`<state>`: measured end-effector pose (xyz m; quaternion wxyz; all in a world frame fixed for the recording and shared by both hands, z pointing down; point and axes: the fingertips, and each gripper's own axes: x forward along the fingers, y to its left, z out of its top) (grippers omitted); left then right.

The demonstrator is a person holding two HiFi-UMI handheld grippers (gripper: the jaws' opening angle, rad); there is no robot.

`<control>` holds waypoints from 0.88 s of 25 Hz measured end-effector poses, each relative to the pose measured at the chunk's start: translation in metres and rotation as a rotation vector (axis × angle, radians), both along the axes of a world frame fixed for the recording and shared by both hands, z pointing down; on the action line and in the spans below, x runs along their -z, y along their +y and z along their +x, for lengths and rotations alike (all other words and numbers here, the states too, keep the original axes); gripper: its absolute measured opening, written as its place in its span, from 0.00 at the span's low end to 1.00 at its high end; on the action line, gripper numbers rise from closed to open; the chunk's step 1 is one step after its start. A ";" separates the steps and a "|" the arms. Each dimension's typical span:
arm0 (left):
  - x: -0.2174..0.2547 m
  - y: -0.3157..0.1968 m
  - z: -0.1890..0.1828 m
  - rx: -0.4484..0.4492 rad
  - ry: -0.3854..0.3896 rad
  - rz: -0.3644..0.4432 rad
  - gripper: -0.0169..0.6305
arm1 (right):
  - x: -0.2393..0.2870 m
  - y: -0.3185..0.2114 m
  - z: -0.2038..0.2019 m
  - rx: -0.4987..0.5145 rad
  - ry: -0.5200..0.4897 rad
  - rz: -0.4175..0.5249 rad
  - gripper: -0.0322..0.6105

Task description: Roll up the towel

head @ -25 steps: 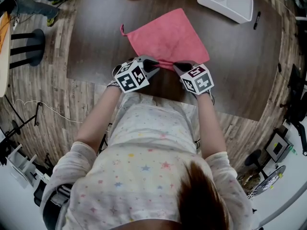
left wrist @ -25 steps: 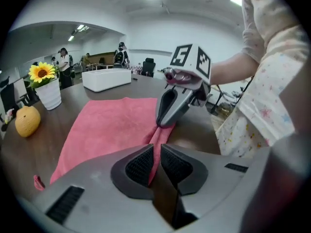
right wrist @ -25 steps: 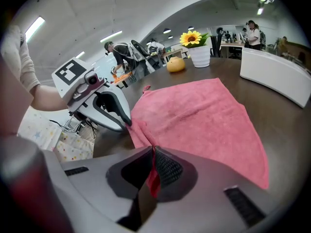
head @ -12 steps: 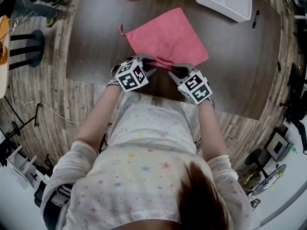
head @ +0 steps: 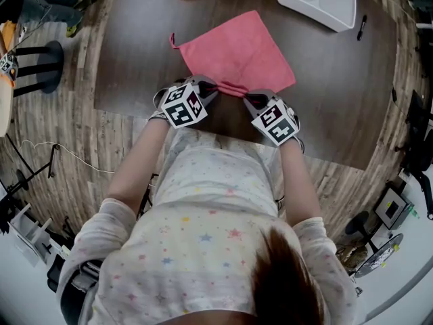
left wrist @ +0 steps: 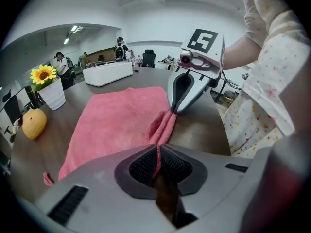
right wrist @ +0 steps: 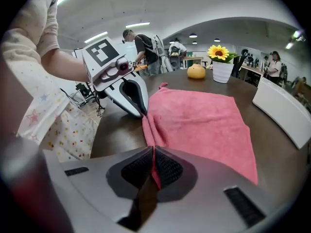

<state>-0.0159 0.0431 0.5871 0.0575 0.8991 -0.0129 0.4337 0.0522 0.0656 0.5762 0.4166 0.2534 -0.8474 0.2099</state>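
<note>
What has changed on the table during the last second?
The right gripper rolled at the wrist, twisting the near edge of the towel, which it pinches. The left gripper has just been closing its jaws on that same edge. Both grippers kept their place; the rest of the towel lies flat, the tray unmoved.

No legible lettering, brand name, number or sign is found in any view. The only printed marks are black-and-white square coded patterns on the left marker cube (head: 184, 105) of the left hand-held gripper (head: 215, 91) and on the right marker cube (head: 274, 122) of the right hand-held gripper (head: 249, 97). These patterns contain no readable characters.
</note>
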 end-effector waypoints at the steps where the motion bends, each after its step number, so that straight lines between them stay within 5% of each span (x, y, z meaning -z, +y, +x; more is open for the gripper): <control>1: 0.001 0.003 -0.001 -0.012 -0.005 -0.007 0.07 | 0.001 0.004 -0.001 0.007 -0.009 -0.019 0.07; 8: 0.010 0.032 -0.006 -0.043 -0.006 -0.142 0.07 | 0.009 0.026 -0.002 0.045 -0.084 -0.164 0.07; 16: 0.020 0.002 0.000 0.041 0.037 -0.223 0.07 | 0.013 -0.003 0.007 -0.088 -0.186 -0.232 0.07; 22: 0.015 -0.020 0.005 0.155 0.059 -0.285 0.07 | 0.004 -0.019 0.018 -0.167 -0.167 -0.220 0.07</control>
